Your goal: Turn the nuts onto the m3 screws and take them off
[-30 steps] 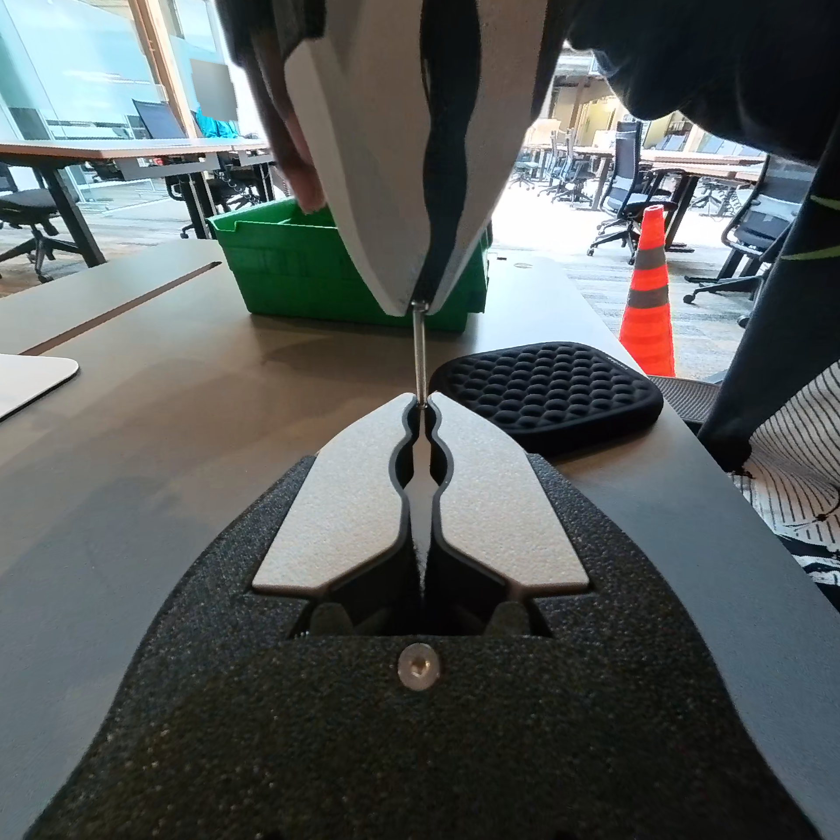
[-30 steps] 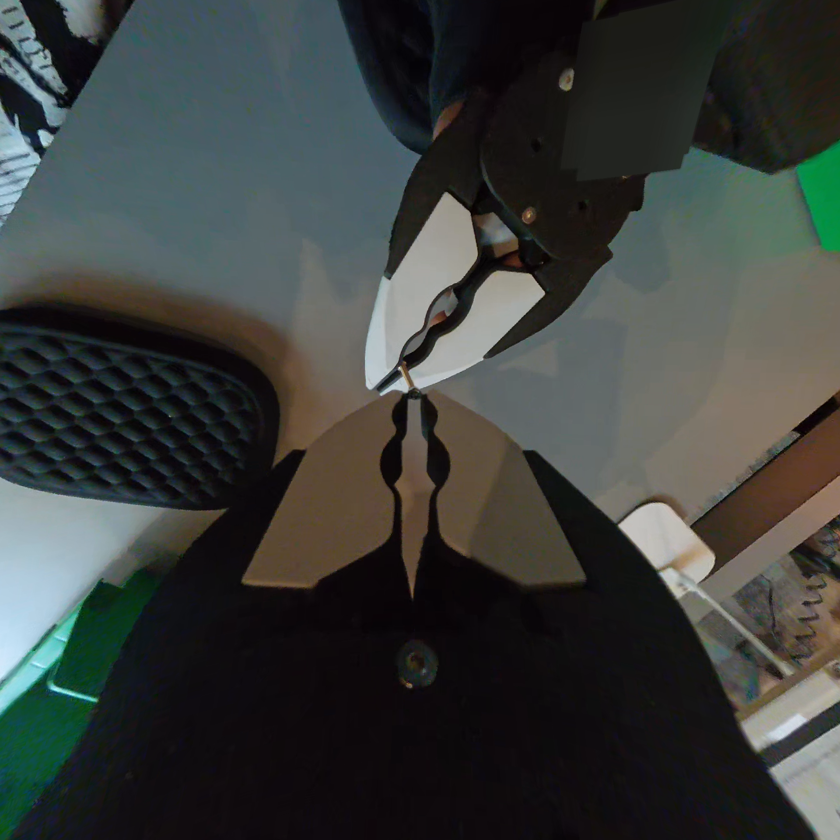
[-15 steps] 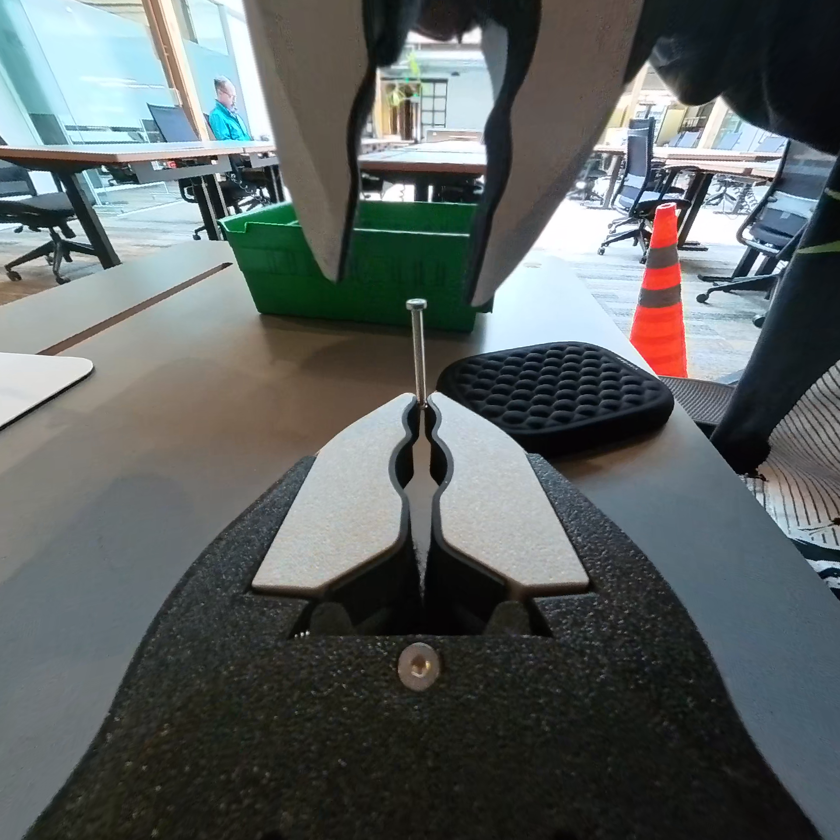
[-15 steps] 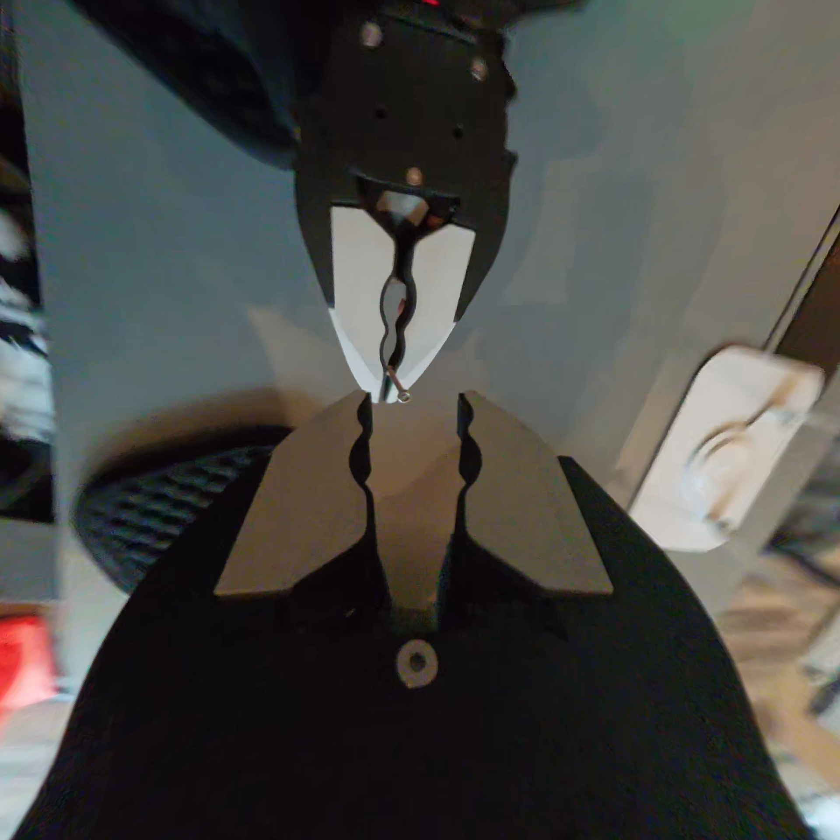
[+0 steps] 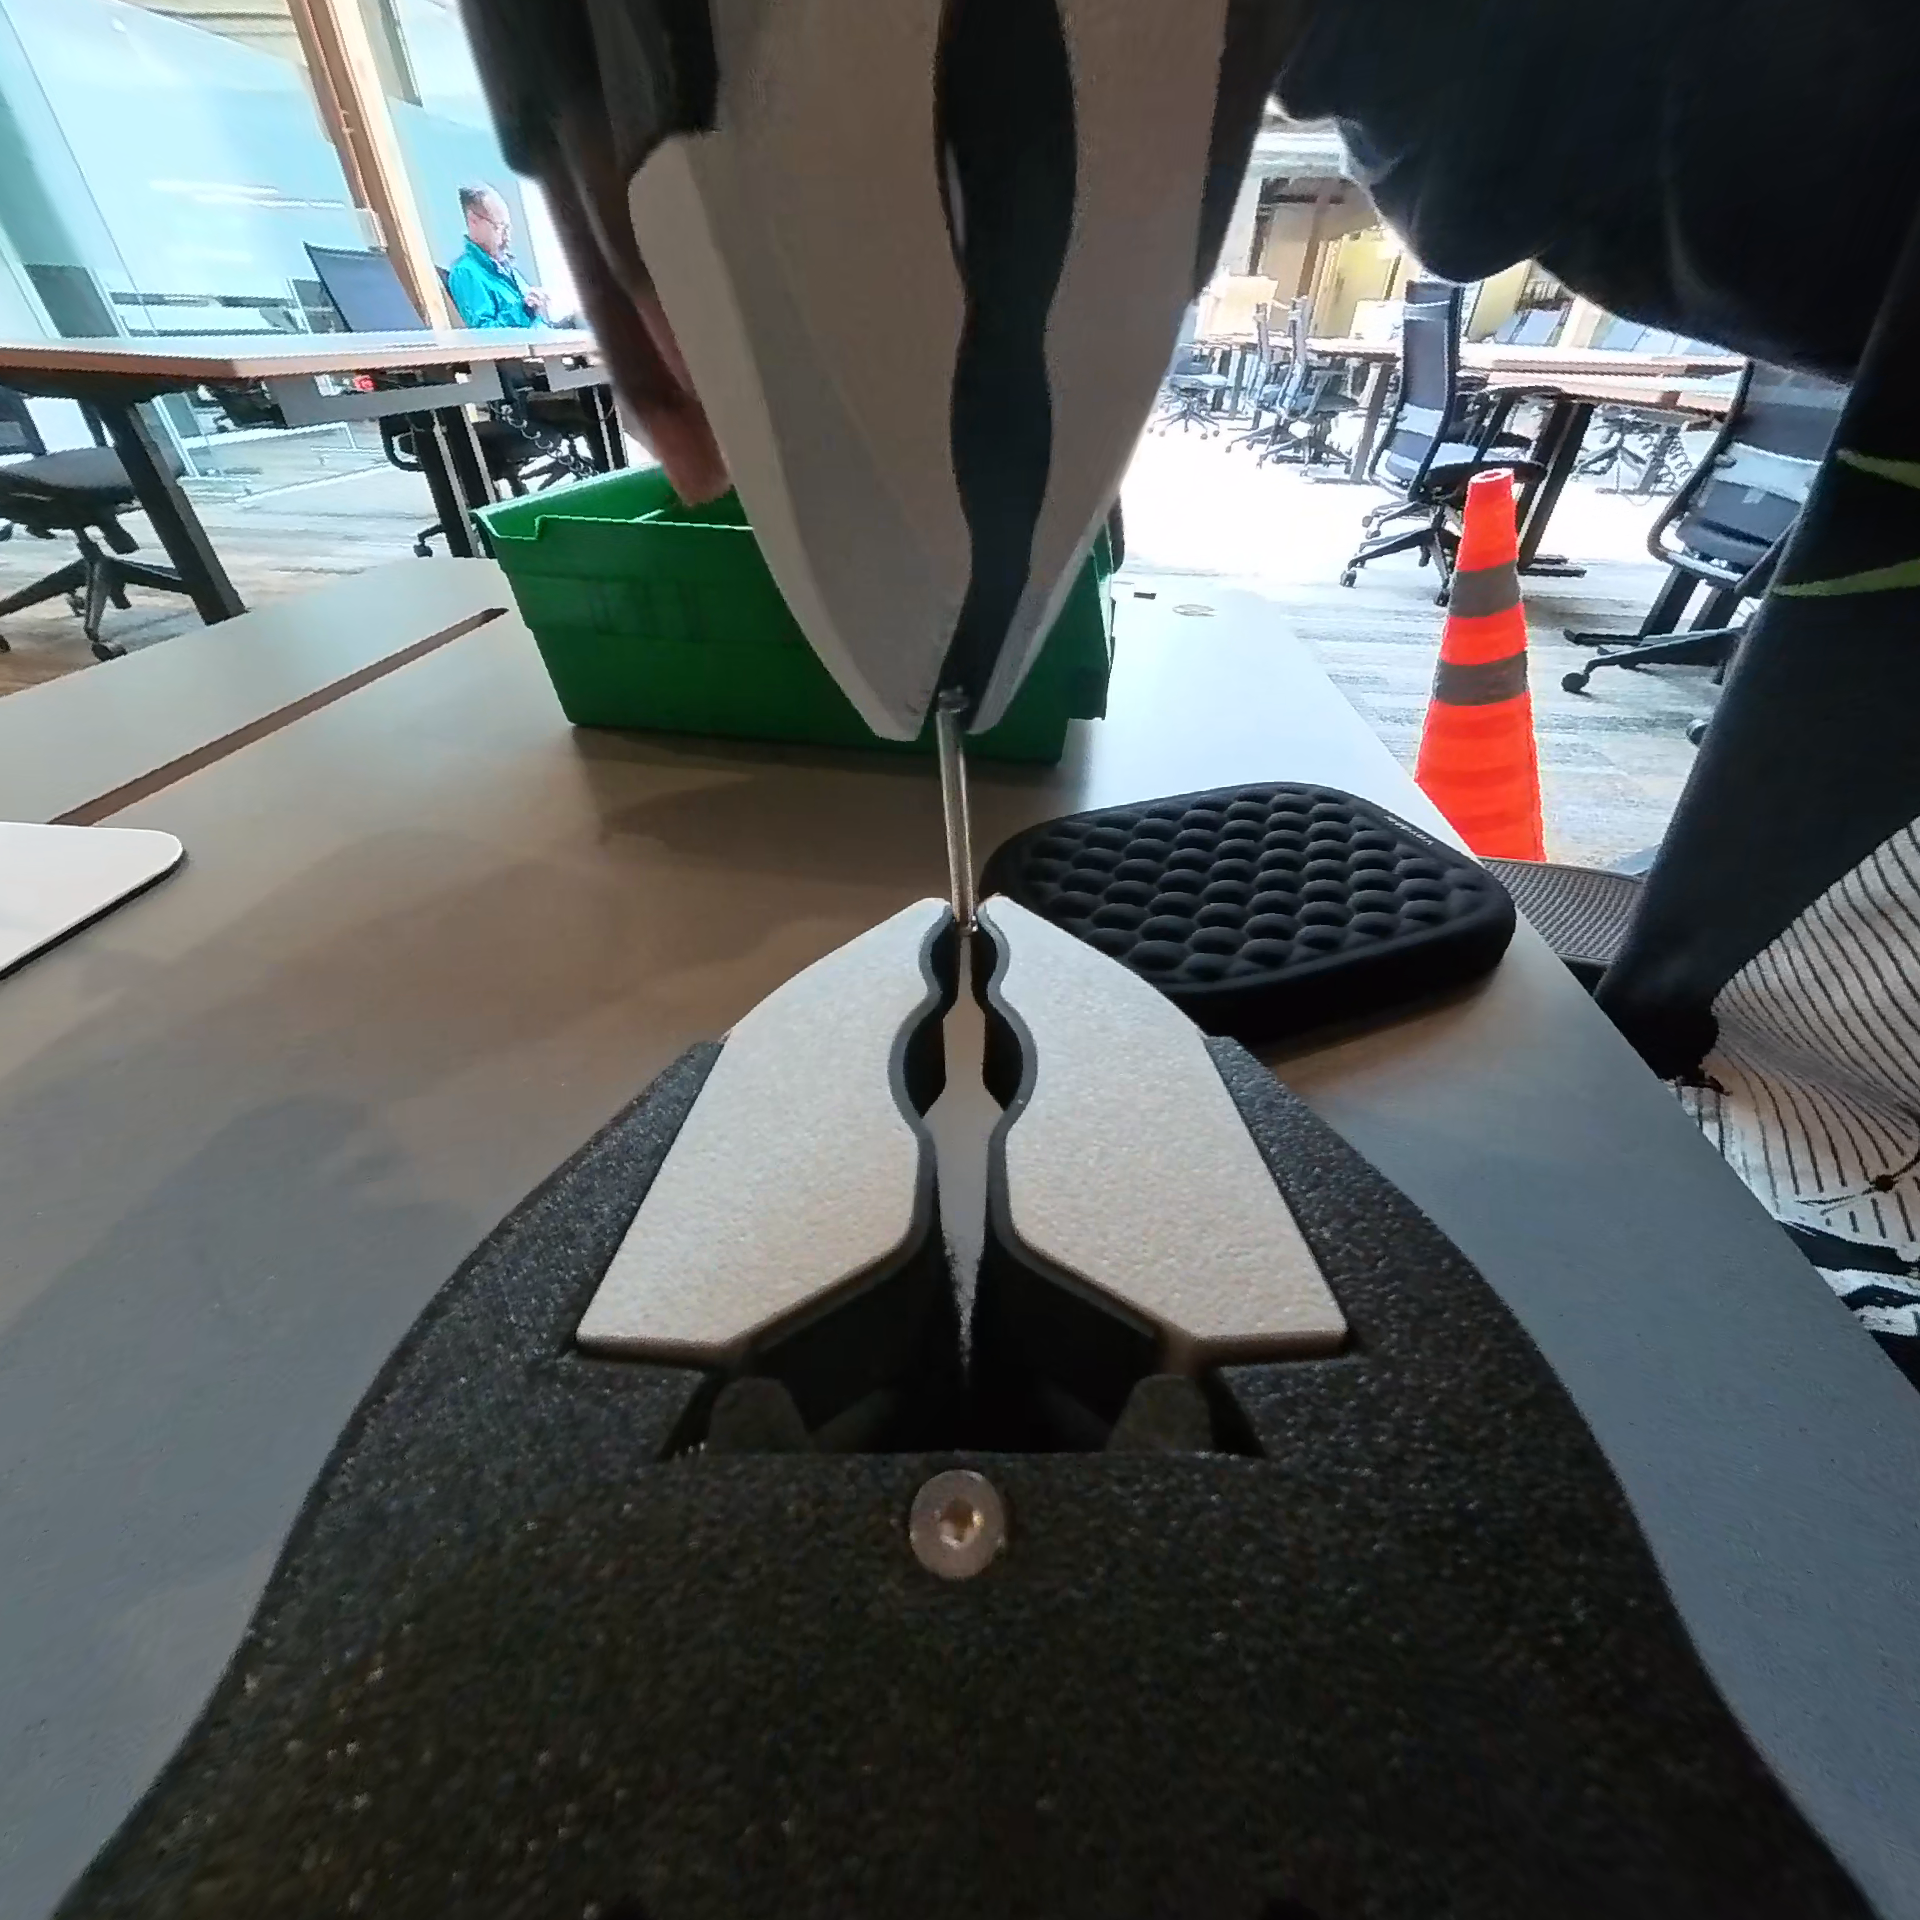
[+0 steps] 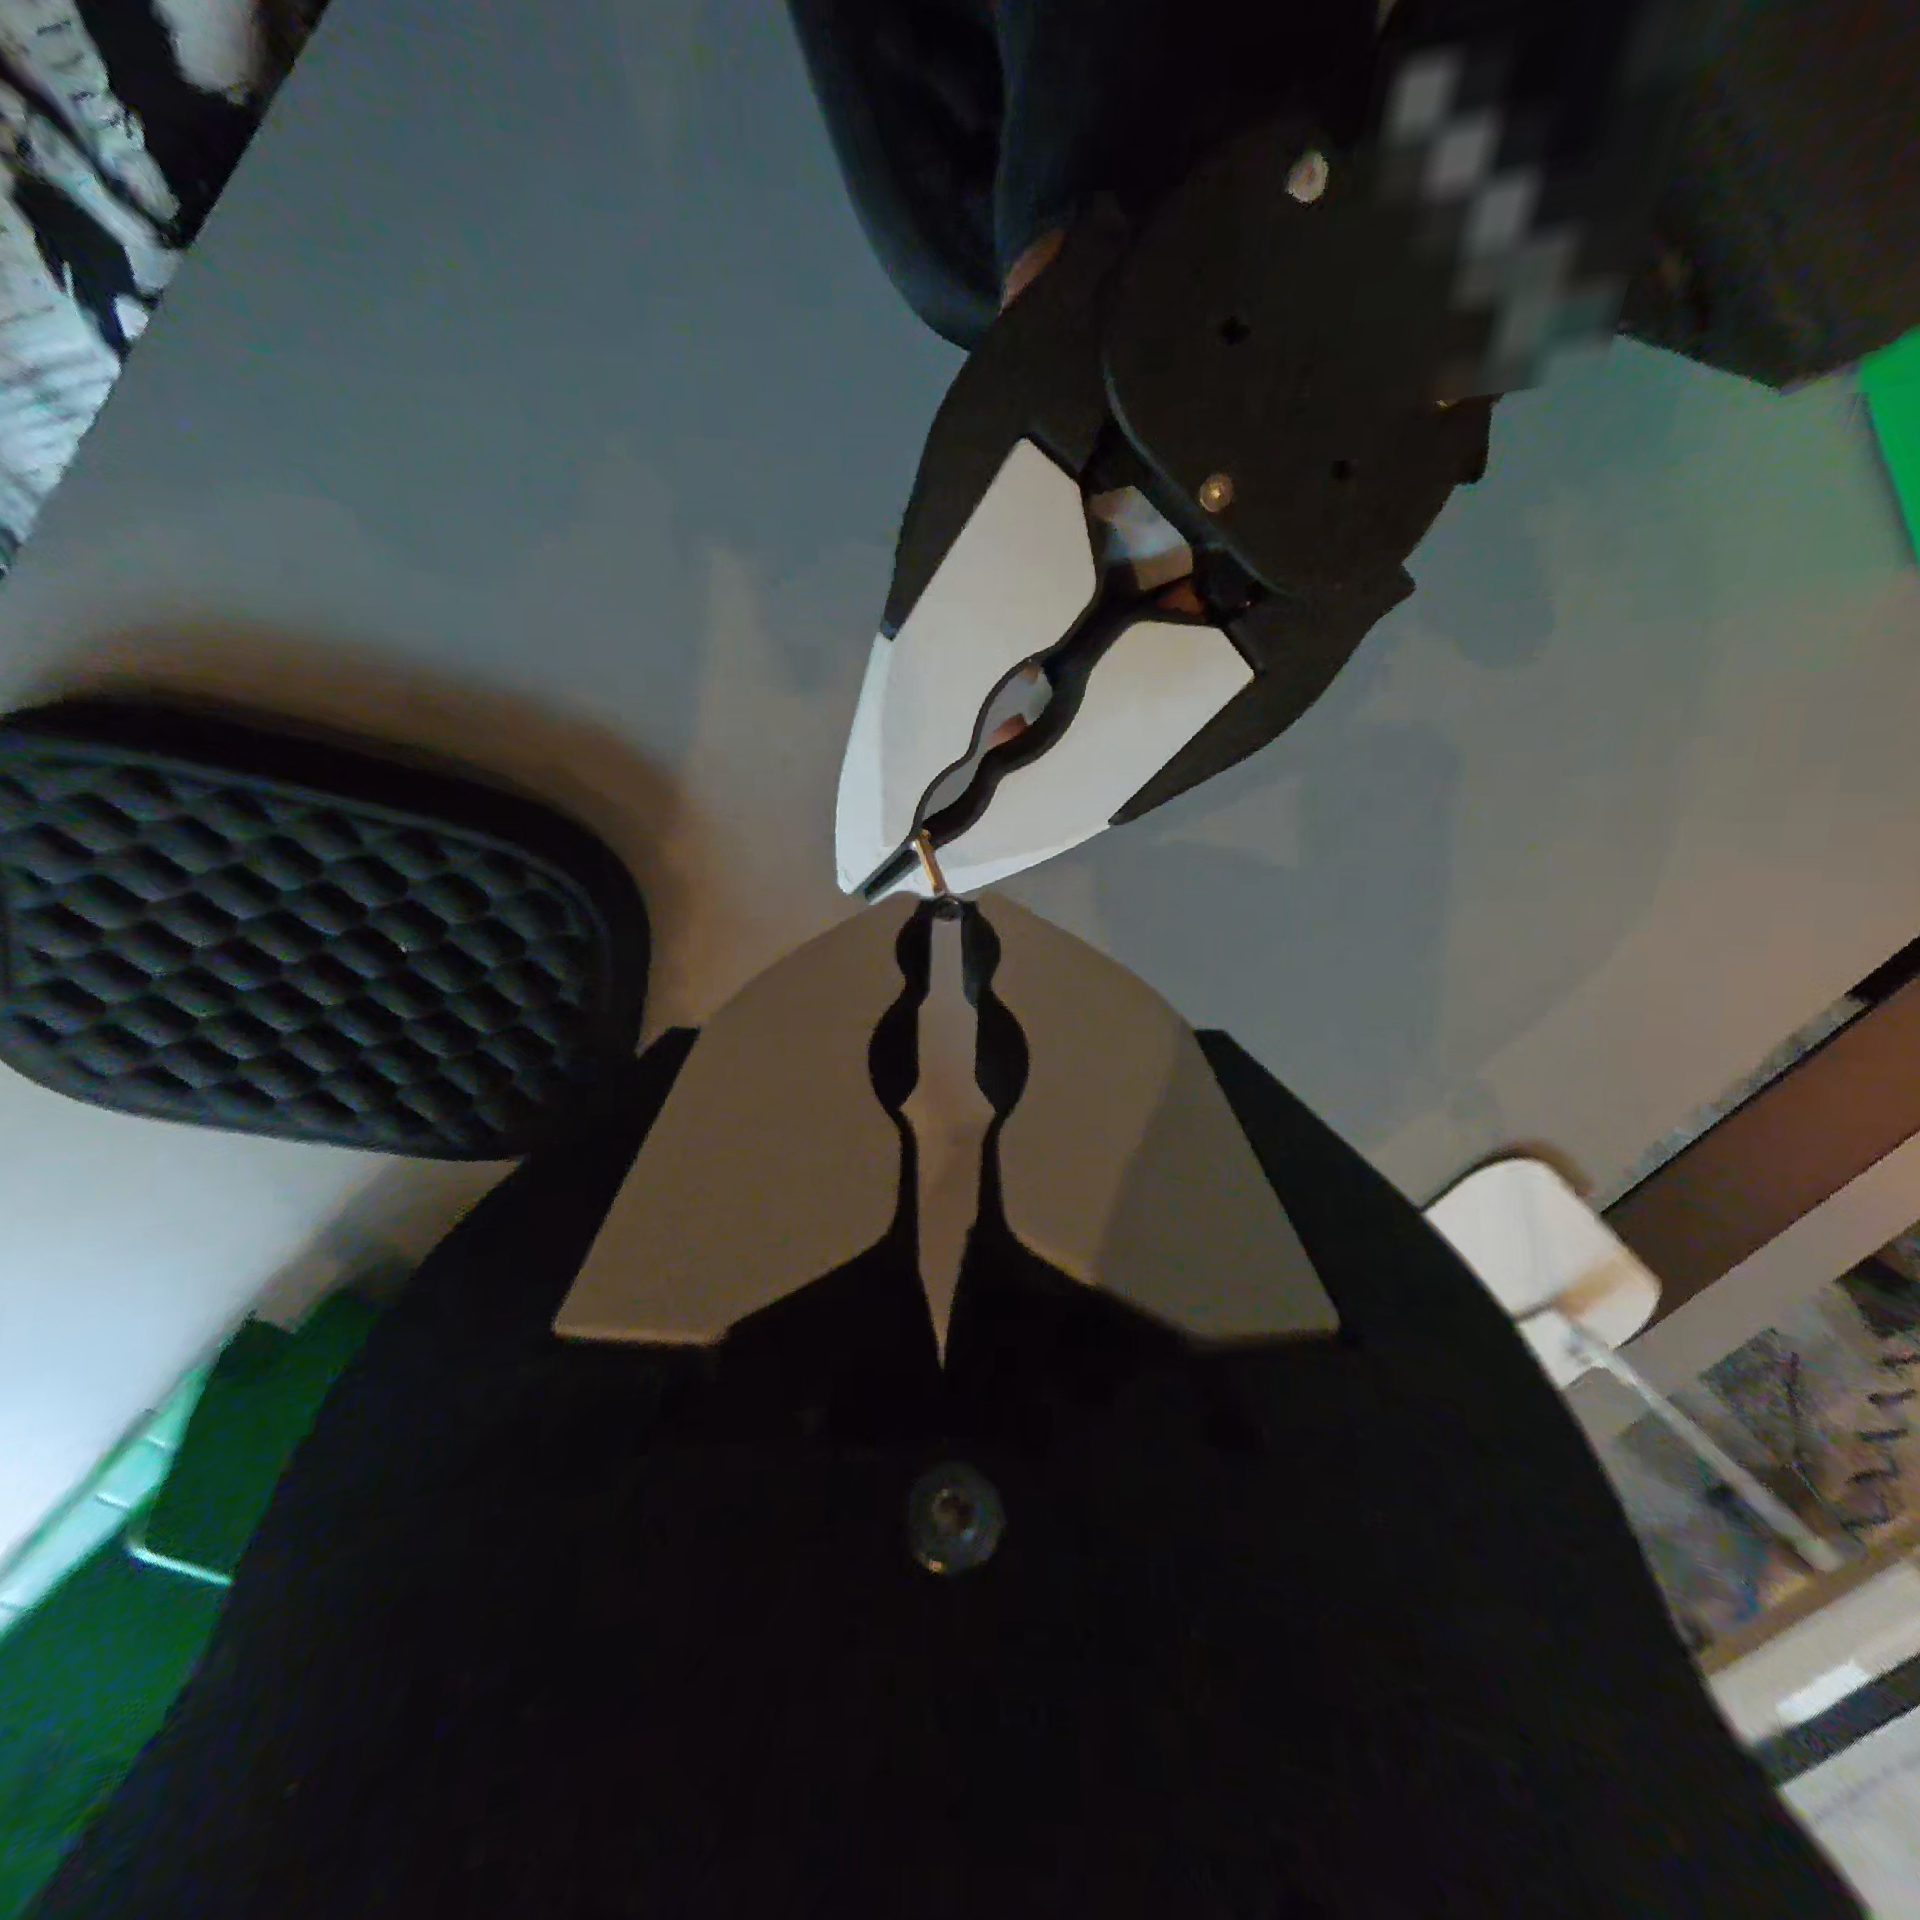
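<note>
My left gripper (image 5: 966, 916) is shut on the lower end of a thin silver screw (image 5: 954, 810) and holds it upright above the grey table (image 5: 416, 935). My right gripper (image 5: 951, 717) comes down from above. Its fingertips are closed on the small nut (image 5: 949, 702) at the screw's top end. In the right wrist view, my right gripper (image 6: 940, 914) meets the left gripper (image 6: 904, 878) tip to tip. The screw (image 6: 928, 862) shows short between them, and the nut (image 6: 943, 912) is a dark speck between my right pads.
A green bin (image 5: 665, 644) stands behind the screw. A black honeycomb pad (image 5: 1247, 904) lies to the right near the table edge. An orange cone (image 5: 1481, 665) and office chairs stand beyond. A white flat object (image 5: 62, 883) lies at the far left. Tip to tip, the grippers are about 5 cm apart.
A second ago the right gripper was shut on the screw's top. Half a second ago it stood open and turned above it. Now it is shut on the top again. The left gripper kept still.
</note>
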The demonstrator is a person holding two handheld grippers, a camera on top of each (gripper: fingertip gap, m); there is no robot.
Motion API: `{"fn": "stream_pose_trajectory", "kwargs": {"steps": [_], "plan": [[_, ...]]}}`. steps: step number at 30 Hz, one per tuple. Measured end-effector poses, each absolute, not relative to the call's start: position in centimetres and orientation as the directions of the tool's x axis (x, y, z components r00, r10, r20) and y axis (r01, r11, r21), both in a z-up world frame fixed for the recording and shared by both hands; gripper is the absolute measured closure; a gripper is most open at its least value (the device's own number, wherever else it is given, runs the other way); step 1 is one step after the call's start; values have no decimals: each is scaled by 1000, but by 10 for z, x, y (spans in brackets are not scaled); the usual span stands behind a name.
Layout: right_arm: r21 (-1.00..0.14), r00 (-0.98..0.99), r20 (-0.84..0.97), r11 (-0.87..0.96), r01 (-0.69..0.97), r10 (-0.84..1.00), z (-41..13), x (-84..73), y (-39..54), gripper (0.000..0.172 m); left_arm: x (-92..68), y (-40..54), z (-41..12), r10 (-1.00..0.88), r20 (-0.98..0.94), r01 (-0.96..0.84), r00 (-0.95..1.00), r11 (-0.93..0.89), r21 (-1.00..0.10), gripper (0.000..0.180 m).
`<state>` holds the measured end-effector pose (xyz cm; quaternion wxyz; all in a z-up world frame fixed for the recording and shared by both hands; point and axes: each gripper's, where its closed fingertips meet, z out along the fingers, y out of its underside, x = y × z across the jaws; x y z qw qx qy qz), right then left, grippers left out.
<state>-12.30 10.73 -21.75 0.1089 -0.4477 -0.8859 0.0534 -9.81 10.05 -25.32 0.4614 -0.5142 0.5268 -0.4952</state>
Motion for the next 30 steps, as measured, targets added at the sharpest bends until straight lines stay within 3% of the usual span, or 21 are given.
{"fn": "stream_pose_trajectory", "kwargs": {"steps": [5, 8, 10, 12, 14, 16, 19, 26, 30], "plan": [[-197, -141, 100, 158, 967, 985, -217, -120, 114, 167, -99, 105, -252, -1000, 24, -77, -16, -22, -997, 180], [-211, 196, 45, -182, 960, 980, -219, -115, 114, 167, -99, 105, -253, -1000, 22, -81, -13, -21, -997, 180], [-234, 255, 31, -241, 942, 966, -219, -116, 111, 167, -98, 103, -253, -1000, 16, -85, -22, -15, -996, 180], [-232, 176, 61, -157, 960, 983, -218, -116, 109, 153, -98, 103, -252, -999, 18, -80, -30, -16, -997, 180], [-233, -13, 134, 44, 971, 991, -212, -118, 111, 141, -98, 102, -252, -999, 18, -75, -38, -15, -997, 180], [-236, -259, 179, 297, 925, 949, -207, -122, 106, 136, -98, 100, -252, -999, 17, -75, -46, -14, -997, 180], [-199, -527, 224, 568, 799, 820, -207, -121, 101, 145, -98, 99, -252, -998, 18, -75, -58, -14, -997, 180], [-206, -614, 190, 643, 738, 766, -213, -125, 104, 167, -97, 97, -252, -997, 19, -74, -73, -13, -997, 180], [-209, -497, 151, 519, 829, 855, -214, -122, 105, 167, -97, 98, -252, -998, 14, -76, -60, -10, -997, 180]]}}
